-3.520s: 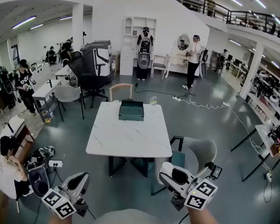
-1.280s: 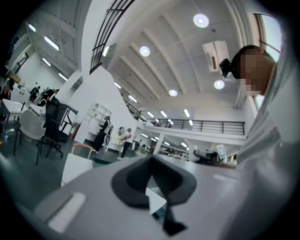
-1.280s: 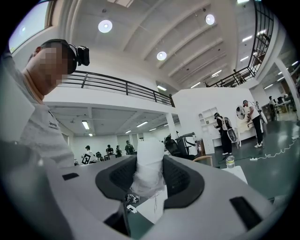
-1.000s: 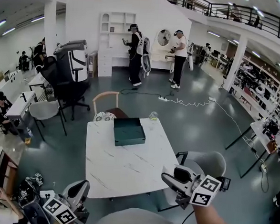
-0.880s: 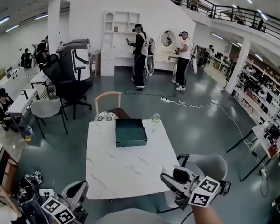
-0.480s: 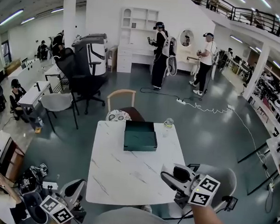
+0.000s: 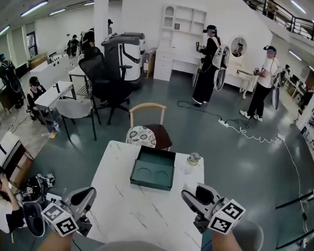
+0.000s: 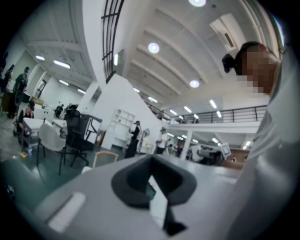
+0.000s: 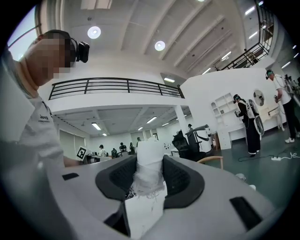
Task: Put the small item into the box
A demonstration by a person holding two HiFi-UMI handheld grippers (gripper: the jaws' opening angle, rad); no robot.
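A dark green open box point(image 7: 153, 168) with two round hollows inside lies at the far middle of the white marble table point(image 7: 119, 205). My right gripper point(image 9: 150, 161) is shut on a small white cloth-wrapped roll point(image 9: 149, 180), which stands up between the dark pads. In the head view the right gripper point(image 7: 188, 194) hovers over the table's near right part, short of the box, and the roll does not show there. My left gripper point(image 7: 89, 191) hangs at the table's near left edge. Its jaws point(image 8: 151, 164) look shut with nothing in them.
A small glass jar point(image 7: 193, 159) stands just right of the box. A wooden chair with a patterned cushion point(image 7: 142, 135) is tucked at the table's far side. Office chairs, desks and several people fill the hall behind. A floor cable point(image 7: 242, 131) runs at right.
The view has come closer to the table, so the box and tabletop sit lower and larger. Both grippers now reach over the near edge. The right grip is unchanged.
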